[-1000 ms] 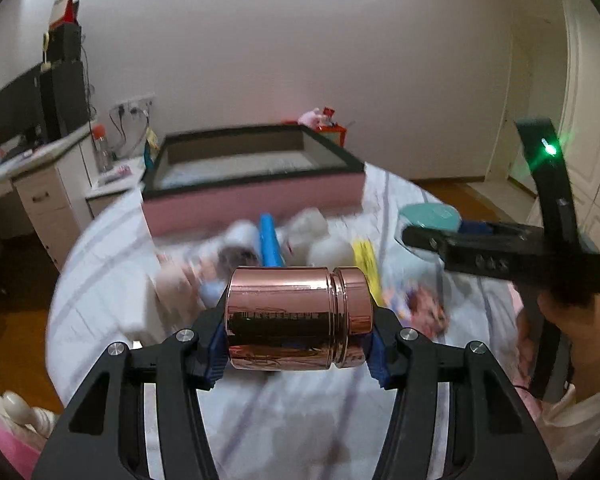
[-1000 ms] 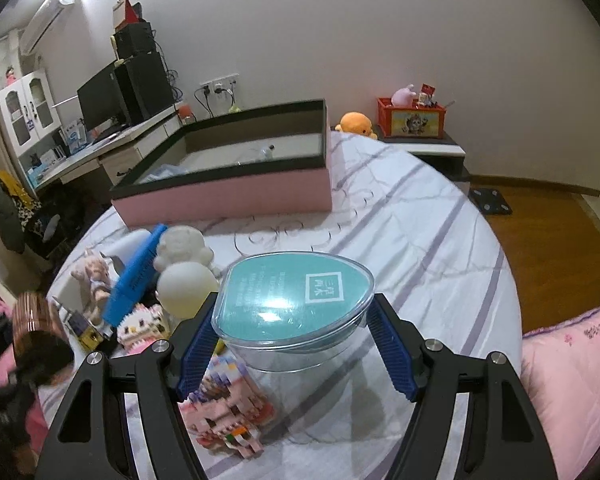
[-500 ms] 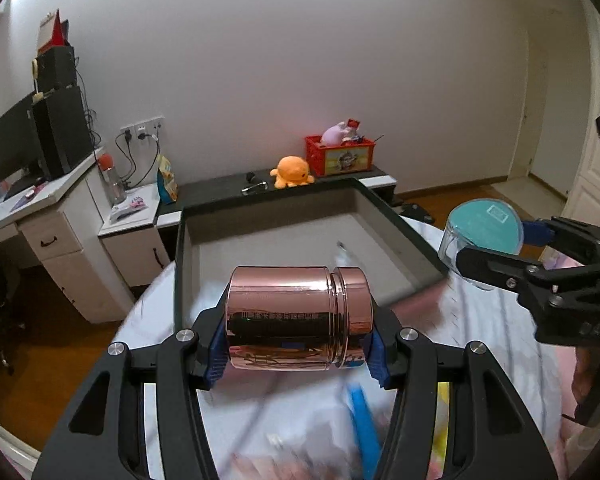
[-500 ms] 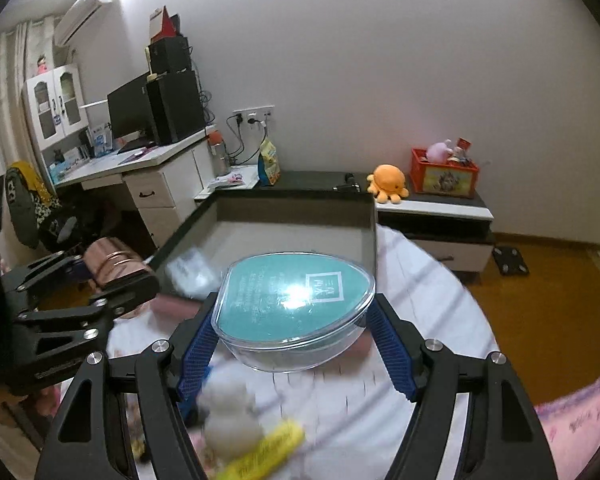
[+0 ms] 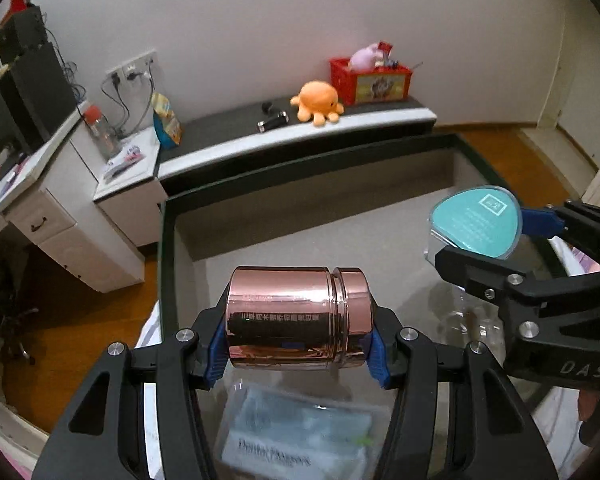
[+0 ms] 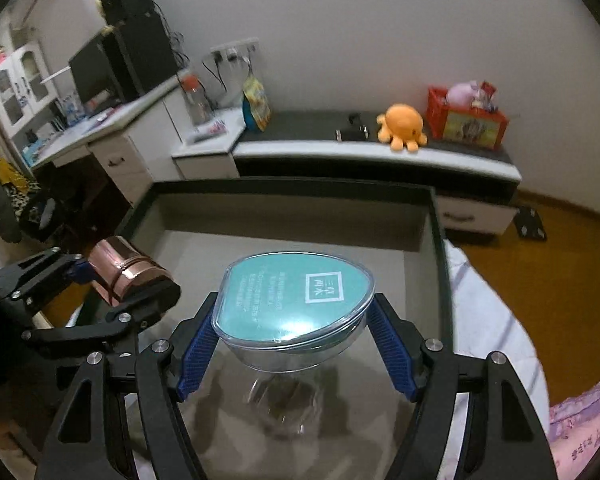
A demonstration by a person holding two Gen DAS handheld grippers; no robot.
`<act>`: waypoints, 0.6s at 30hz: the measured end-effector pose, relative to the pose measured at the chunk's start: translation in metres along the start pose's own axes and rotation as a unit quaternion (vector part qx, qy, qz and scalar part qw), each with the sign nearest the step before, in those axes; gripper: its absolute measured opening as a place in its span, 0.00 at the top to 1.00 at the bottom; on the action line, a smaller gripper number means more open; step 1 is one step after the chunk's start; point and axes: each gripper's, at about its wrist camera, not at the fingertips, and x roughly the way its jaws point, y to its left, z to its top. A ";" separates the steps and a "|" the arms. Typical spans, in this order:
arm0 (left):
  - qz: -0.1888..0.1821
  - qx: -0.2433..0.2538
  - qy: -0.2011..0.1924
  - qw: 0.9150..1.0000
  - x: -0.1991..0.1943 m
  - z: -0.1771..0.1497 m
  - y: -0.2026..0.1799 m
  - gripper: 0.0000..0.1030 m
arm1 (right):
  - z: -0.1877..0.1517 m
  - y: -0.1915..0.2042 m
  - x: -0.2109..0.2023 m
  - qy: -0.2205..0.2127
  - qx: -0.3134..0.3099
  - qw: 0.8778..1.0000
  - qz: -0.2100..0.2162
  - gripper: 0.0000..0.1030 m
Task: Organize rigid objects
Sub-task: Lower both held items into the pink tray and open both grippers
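Note:
My left gripper (image 5: 296,340) is shut on a shiny copper canister (image 5: 298,318), held sideways above the inside of the large open box (image 5: 300,220) with a dark rim. My right gripper (image 6: 294,344) is shut on a clear plastic case with a teal lid (image 6: 296,300), also held over the box. The case also shows at the right in the left wrist view (image 5: 476,222). The canister also shows at the left in the right wrist view (image 6: 124,270). A flat plastic packet (image 5: 300,432) lies on the box floor under the canister.
The box's inner walls and rim (image 6: 440,240) surround both grippers. A clear item (image 6: 284,400) lies on the box floor below the case. Behind the box stands a low cabinet (image 5: 300,132) with an orange plush octopus (image 5: 318,102) and a red crate (image 5: 370,80). A white desk (image 5: 40,184) is at the left.
Both grippers have moved forward from over the bed's clutter to over the box's inside, still holding the canister and the case.

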 end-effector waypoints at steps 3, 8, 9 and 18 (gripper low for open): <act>0.003 -0.004 0.018 1.000 0.016 0.000 0.005 0.46 | 0.004 -0.003 0.021 0.019 0.003 1.000 -0.006 0.28; 0.032 0.008 0.002 0.999 0.011 0.003 0.003 0.40 | 0.010 -0.012 0.031 0.028 0.013 1.000 -0.004 0.28; 0.042 0.010 0.001 0.999 0.012 0.006 0.005 0.34 | 0.010 -0.012 0.031 0.031 0.013 0.999 -0.010 0.28; 0.067 -0.003 -0.075 0.995 -0.035 0.001 0.011 0.03 | 0.011 -0.008 -0.010 -0.032 0.025 0.999 0.000 0.23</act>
